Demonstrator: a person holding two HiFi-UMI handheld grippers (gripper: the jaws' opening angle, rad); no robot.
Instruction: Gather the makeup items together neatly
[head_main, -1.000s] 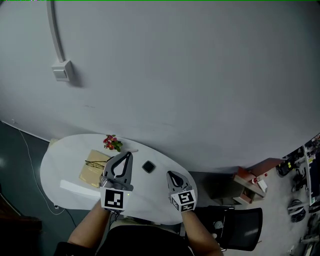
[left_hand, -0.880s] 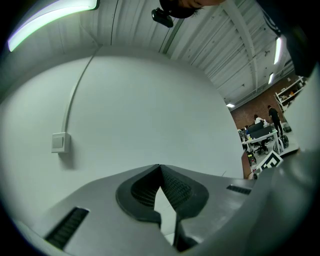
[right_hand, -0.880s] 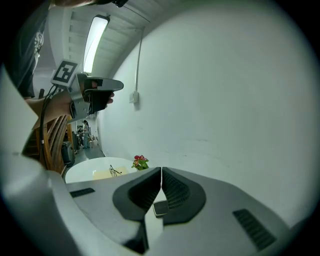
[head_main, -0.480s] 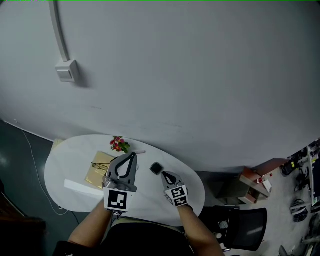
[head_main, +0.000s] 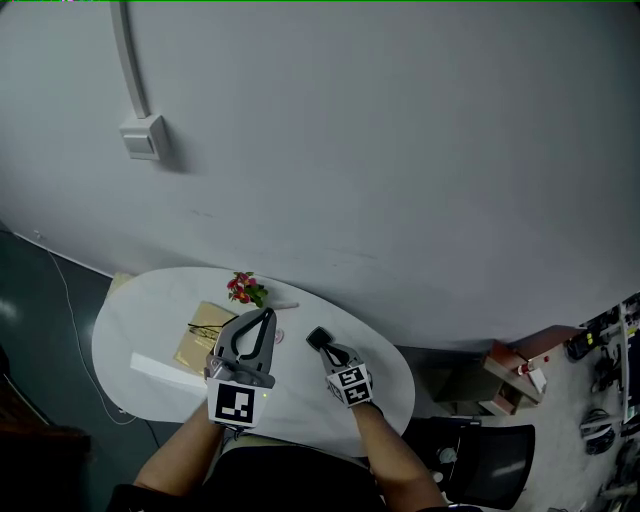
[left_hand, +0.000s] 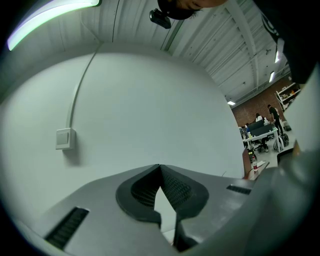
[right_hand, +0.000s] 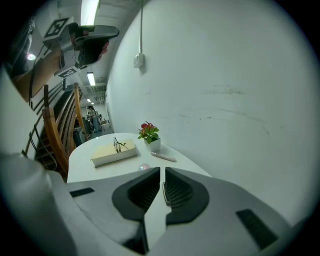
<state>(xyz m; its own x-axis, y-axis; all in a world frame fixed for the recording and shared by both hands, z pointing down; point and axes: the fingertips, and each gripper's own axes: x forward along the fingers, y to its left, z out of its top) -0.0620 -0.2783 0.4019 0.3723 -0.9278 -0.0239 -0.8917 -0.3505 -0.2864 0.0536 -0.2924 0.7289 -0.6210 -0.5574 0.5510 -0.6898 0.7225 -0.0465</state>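
Your right gripper (right_hand: 163, 171) looks like matt grey plastic with ribbed pads (right_hand: 177, 192), while the white table (right_hand: 100, 173) shines smooth and glossy.

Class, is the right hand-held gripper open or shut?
Shut: the right hand-held gripper has its jaws together, nothing between them.

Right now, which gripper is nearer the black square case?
Right. The right gripper sits just this side of the black square case; the left gripper is farther off to its left.

Left tool (head_main: 266, 316) points level, right tool (head_main: 330, 352) tilts down, both jaws together.
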